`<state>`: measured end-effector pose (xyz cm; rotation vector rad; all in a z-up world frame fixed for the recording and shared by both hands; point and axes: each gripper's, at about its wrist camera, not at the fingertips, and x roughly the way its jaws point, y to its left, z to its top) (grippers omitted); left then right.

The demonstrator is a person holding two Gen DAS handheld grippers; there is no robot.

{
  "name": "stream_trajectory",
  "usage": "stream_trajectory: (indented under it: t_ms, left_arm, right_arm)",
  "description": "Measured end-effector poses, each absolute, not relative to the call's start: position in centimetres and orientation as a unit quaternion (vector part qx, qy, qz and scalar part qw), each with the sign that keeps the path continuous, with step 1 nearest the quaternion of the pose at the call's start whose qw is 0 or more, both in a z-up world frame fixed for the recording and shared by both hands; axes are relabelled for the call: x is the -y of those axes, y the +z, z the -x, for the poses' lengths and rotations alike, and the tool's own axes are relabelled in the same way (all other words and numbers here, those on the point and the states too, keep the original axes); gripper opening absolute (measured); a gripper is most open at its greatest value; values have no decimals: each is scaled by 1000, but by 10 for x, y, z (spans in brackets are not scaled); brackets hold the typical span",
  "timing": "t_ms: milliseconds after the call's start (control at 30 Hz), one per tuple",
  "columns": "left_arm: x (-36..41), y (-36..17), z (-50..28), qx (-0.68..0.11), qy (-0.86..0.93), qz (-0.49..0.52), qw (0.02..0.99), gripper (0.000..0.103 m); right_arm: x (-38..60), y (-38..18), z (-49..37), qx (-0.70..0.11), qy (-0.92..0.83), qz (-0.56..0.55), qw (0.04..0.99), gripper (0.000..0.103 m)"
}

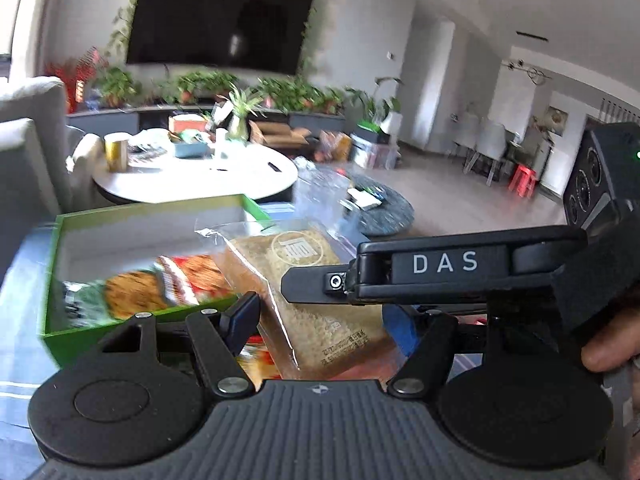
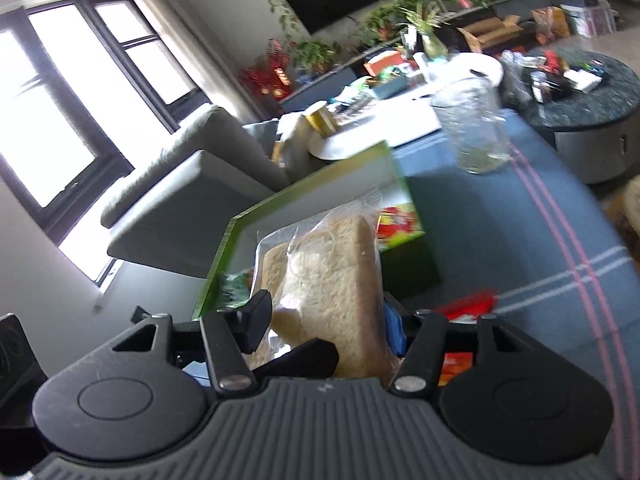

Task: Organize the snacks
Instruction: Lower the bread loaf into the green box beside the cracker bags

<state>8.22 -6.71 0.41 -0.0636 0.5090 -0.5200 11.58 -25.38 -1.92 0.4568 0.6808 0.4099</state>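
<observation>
A clear bag of brown crispy snack is held between both grippers over the near edge of a green box. My left gripper is shut on the bag's near end. In the right wrist view my right gripper is shut on the same bag, which stands on edge and leans into the green box. The right gripper's body, marked DAS, crosses the left wrist view above the bag. Red and green snack packets lie inside the box.
The box stands on a blue cloth with pink and white stripes. A clear plastic jar stands further back on it. Red packets lie by the right gripper. A white round table, a grey sofa and a dark round ottoman are beyond.
</observation>
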Motion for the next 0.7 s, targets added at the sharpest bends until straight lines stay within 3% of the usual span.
stream_trajectory:
  t_ms: [700]
  left_arm:
    - [-8,3,-119,-223,-179,32,958,65]
  right_arm:
    - [168,-15,-162,-341,244,-220,881,59]
